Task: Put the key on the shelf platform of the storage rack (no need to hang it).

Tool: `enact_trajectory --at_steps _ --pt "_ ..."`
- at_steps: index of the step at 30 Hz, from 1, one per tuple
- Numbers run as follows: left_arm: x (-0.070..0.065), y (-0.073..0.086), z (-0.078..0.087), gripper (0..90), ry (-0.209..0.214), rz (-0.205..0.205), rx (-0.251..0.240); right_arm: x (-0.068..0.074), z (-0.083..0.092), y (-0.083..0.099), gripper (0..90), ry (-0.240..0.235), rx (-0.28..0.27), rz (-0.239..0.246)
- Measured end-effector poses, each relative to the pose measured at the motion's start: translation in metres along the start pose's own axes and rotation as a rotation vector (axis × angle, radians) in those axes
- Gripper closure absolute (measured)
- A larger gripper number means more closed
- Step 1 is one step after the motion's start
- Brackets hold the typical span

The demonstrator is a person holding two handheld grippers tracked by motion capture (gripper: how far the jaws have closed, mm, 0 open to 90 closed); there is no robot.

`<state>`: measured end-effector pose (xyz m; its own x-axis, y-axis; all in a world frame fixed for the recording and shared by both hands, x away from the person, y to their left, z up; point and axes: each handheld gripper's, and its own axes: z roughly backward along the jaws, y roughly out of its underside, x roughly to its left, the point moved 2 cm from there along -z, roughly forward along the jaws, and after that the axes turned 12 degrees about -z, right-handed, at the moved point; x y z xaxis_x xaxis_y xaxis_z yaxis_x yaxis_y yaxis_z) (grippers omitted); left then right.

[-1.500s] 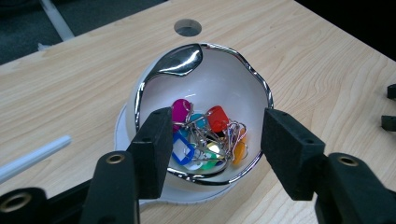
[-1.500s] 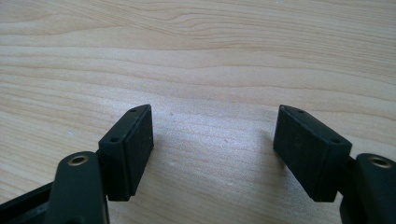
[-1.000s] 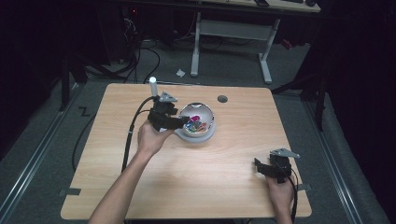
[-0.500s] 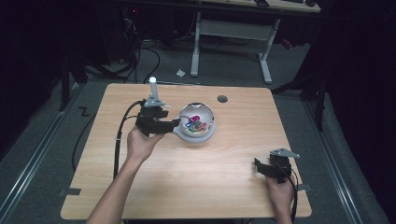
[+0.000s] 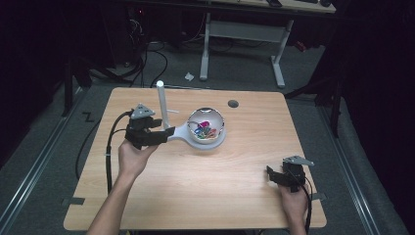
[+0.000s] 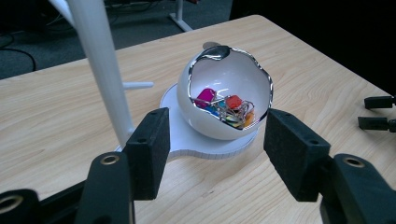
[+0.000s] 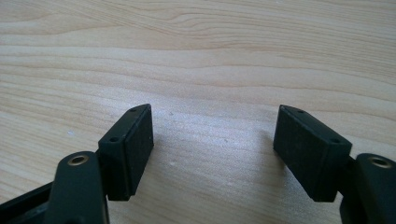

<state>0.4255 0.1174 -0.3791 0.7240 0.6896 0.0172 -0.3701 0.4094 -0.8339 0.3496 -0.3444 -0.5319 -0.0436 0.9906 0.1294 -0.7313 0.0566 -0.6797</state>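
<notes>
Left claw [image 6: 212, 154], jaws spread and empty, hovers just short of the bowl [image 6: 229, 100] of clips [image 6: 226, 108]; nothing gripped yet. Right claw [image 7: 212, 149] rests spread, idle.

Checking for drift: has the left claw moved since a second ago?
Yes. The left claw has backed leftward, away from the white bowl, past the white post.

The table [image 6: 56, 112] is pale matt wood with visible grain; the egg-shaped bowl [image 6: 233, 77] and its stand [image 6: 100, 60] look like glossy white plastic; the left gripper [image 6: 217, 144] pads are matt black, faintly rough
</notes>
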Motion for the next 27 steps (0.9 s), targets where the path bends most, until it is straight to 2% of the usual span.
enact_trajectory --at_steps 11,27 --pt "0.004 0.014 0.016 40.9 -0.029 0.028 -0.007 0.000 0.000 0.000 29.0 0.000 -0.001 0.001" --pt "0.008 0.032 0.025 40.3 -0.053 0.064 0.003 0.000 0.000 0.000 29.0 0.000 -0.001 0.001"
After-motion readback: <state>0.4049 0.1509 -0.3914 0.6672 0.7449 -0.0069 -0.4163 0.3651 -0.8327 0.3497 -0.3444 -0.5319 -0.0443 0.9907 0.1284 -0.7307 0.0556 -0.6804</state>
